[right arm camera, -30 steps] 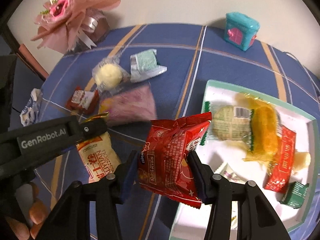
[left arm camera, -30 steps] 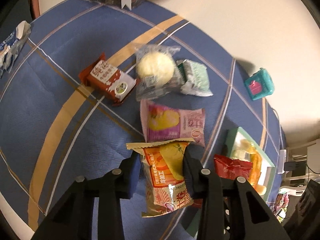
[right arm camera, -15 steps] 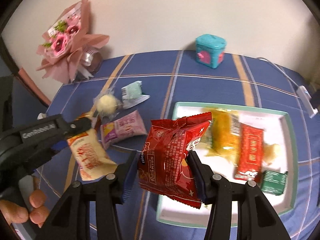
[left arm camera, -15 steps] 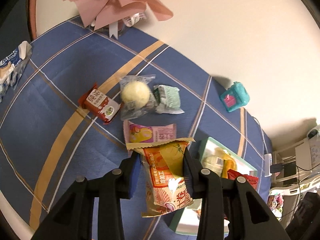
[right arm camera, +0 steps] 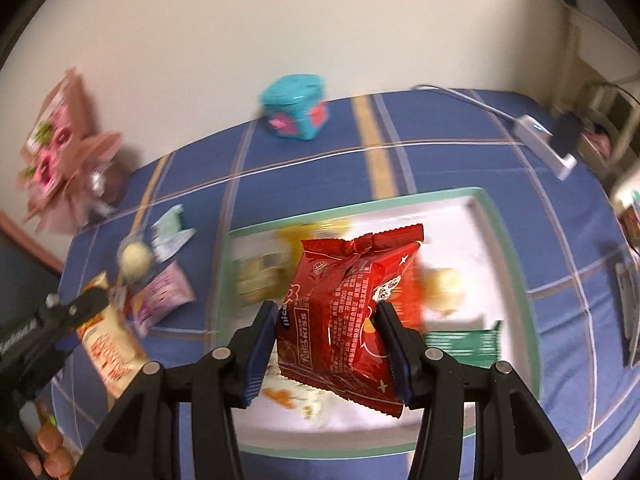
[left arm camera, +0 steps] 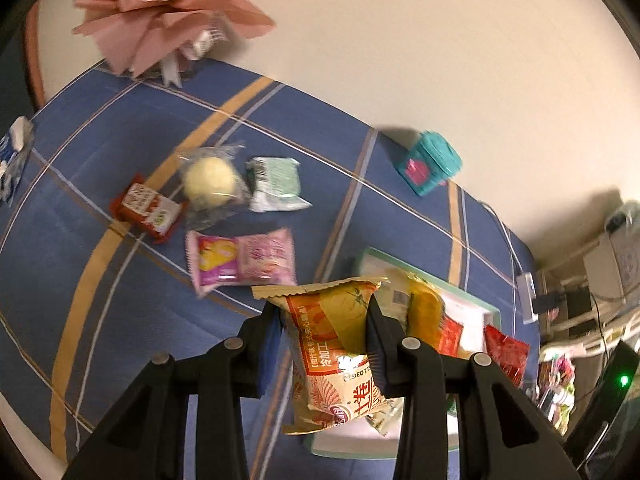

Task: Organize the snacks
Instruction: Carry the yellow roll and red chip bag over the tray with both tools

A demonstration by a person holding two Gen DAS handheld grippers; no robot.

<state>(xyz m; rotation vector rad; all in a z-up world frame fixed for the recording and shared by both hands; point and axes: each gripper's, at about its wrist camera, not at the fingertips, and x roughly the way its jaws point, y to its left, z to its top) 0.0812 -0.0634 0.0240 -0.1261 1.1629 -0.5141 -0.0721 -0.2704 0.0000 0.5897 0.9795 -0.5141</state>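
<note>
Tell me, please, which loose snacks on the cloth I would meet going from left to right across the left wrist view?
Red-and-white packet → clear-wrapped yellow ball → pale green packet; the pink packet overlaps these, so it is left out.

Tray point(right arm camera: 506, 240) contents blurred; red packet point(right arm camera: 352, 316) hides tray middle.

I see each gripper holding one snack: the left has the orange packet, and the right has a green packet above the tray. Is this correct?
Not quite. The right gripper holds a red packet, not green, as the right wrist view shows. The rest stands: the left gripper holds the orange packet.
</note>
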